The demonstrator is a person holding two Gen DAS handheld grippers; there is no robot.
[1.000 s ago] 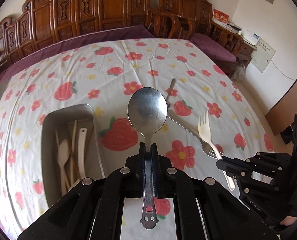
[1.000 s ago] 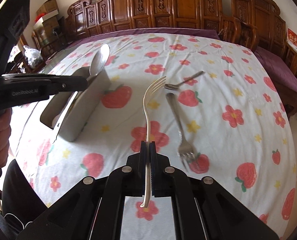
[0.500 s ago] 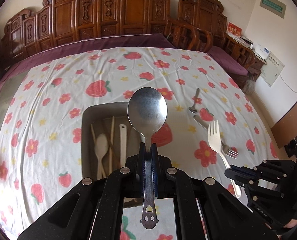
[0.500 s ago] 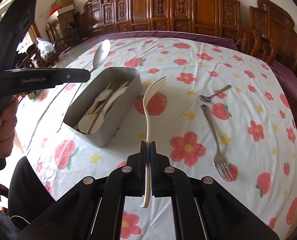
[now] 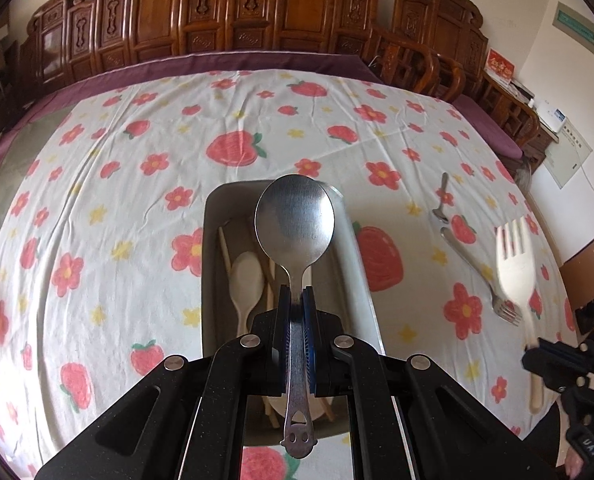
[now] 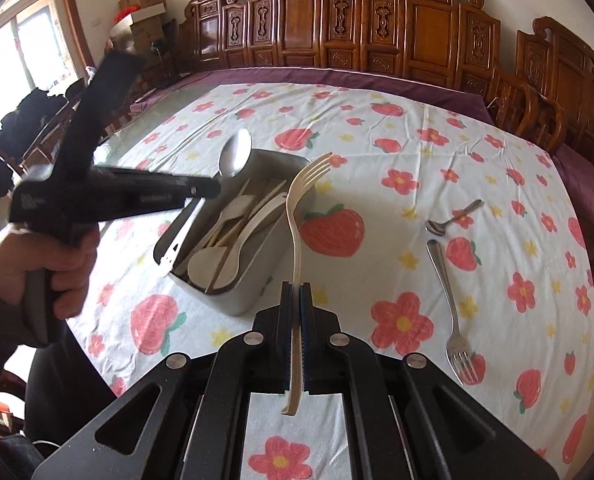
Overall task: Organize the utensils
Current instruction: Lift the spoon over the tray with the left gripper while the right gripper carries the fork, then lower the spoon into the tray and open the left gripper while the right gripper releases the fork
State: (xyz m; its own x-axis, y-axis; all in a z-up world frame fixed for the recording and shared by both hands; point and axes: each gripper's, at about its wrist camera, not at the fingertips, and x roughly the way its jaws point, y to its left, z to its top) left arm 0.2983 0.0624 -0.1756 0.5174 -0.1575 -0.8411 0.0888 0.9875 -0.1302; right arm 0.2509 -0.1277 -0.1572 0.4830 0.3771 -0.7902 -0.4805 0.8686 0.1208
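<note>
Metal fork [image 6: 455,312], small spoon [image 6: 451,218] beside bin [image 6: 241,296]

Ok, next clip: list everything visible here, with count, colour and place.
Tablecloth: one, white with red strawberries and flowers, covering the table.
Tray: one, grey, on the cloth, holding cream spoons and chopsticks.
Metal spoon: one, silver, held over the tray.
Plastic fork: one, cream, held upright.
Metal fork: one, silver, lying on the cloth.
Small spoon: one, silver, beyond it.
Chairs: several, carved brown wood, behind the table.
Left hand-held gripper: black, shut on the metal spoon.
Right hand-held gripper: black, shut on the plastic fork.
</note>
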